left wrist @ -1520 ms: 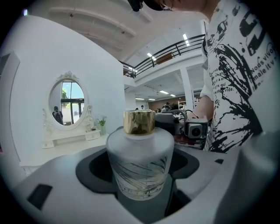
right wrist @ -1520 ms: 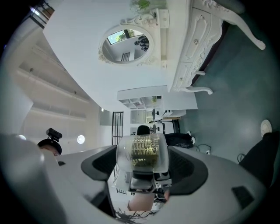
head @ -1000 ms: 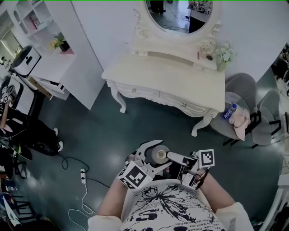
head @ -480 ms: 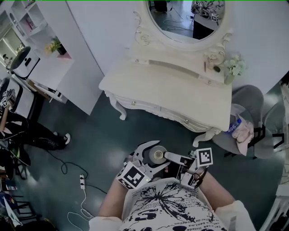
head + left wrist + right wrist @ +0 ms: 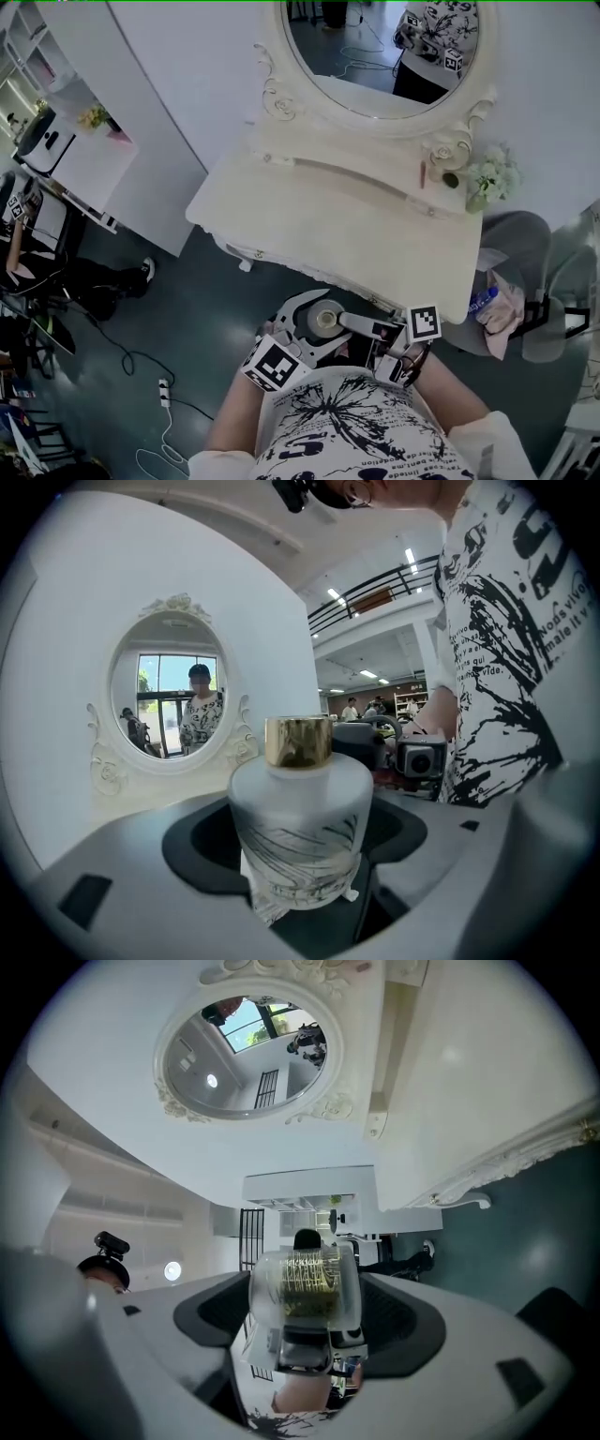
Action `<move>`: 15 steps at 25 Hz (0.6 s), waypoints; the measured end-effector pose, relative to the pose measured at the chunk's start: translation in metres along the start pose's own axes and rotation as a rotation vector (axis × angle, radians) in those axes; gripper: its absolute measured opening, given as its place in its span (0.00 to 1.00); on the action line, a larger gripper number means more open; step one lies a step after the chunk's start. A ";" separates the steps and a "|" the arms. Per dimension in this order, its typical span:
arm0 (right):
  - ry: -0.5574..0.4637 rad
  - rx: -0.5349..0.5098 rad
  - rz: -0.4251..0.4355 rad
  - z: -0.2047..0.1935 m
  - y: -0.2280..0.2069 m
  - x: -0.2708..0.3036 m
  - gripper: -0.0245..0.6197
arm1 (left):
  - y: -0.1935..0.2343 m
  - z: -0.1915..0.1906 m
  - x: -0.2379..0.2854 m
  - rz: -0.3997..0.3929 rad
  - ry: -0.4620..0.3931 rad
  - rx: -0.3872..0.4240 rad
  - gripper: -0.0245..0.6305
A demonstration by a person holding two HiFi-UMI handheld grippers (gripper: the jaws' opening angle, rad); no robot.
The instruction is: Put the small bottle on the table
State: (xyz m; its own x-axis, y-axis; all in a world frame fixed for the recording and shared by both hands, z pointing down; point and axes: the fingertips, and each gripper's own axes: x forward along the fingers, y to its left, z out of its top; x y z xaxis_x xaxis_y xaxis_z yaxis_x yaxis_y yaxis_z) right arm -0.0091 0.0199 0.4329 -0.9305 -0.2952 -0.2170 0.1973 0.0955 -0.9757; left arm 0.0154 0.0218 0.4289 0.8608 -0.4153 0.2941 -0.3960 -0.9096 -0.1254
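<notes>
Left gripper point(image 5: 298, 841): its jaws are standing only as far apart as the small bottle point(image 5: 300, 808) is wide, the dark pads pressing on its frosted sides. The bottle is standing upright between them, its shoulder and cap rising above the jaws.
Right gripper point(image 5: 305, 1312): its jaws are gripping the same bottle at a similar narrow opening, reaching in from the opposite side. The bottle is filling the gap between the pads.
Floor point(image 5: 187, 309): dark teal. The head view is showing the bottle hanging above it, in front of the person's chest and just short of the table's near edge, not yet on the table.
Dressing table point(image 5: 375, 230): cream-white, standing against the wall. The head view is showing its whole top from above, while the right gripper view is showing only a tilted stretch of its carved edge.
Mirror point(image 5: 380, 52): oval, in a carved frame, appearing in all three views. Only the left gripper view is showing a standing person reflected in it.
Chair point(image 5: 525, 246): grey, beside the table's right end, appearing in the head view alone. It is carrying a pink cloth point(image 5: 502, 314) and a water bottle point(image 5: 481, 300).
Left marker cube point(image 5: 277, 364) and right marker cube point(image 5: 424, 322): both are showing in the head view only, close against the person's shirt.
Flowers point(image 5: 489, 176): a pale bunch standing at the table's back right corner, in the head view only.
Gold cap point(image 5: 298, 741): the left gripper view is showing it side-on atop the bottle and the head view is showing it from above. The right gripper view is not letting it be made out clearly.
</notes>
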 end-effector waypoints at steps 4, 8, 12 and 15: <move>-0.026 0.006 -0.010 0.034 -0.004 -0.003 0.60 | 0.023 0.002 0.026 -0.027 -0.007 -0.007 0.57; -0.083 -0.014 -0.014 0.070 -0.008 0.000 0.60 | 0.051 0.002 0.047 -0.083 -0.017 0.014 0.57; -0.155 -0.022 -0.011 0.106 -0.013 0.010 0.60 | 0.082 -0.001 0.063 -0.165 -0.021 0.034 0.57; -0.219 -0.028 -0.022 0.134 -0.020 0.020 0.60 | 0.109 -0.005 0.074 -0.224 -0.022 0.046 0.57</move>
State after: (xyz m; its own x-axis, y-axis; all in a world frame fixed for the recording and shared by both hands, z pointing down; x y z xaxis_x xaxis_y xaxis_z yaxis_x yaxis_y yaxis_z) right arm 0.0096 -0.1152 0.4440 -0.8444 -0.4967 -0.2005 0.1664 0.1124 -0.9796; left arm 0.0342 -0.1080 0.4416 0.9326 -0.2021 0.2990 -0.1792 -0.9785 -0.1024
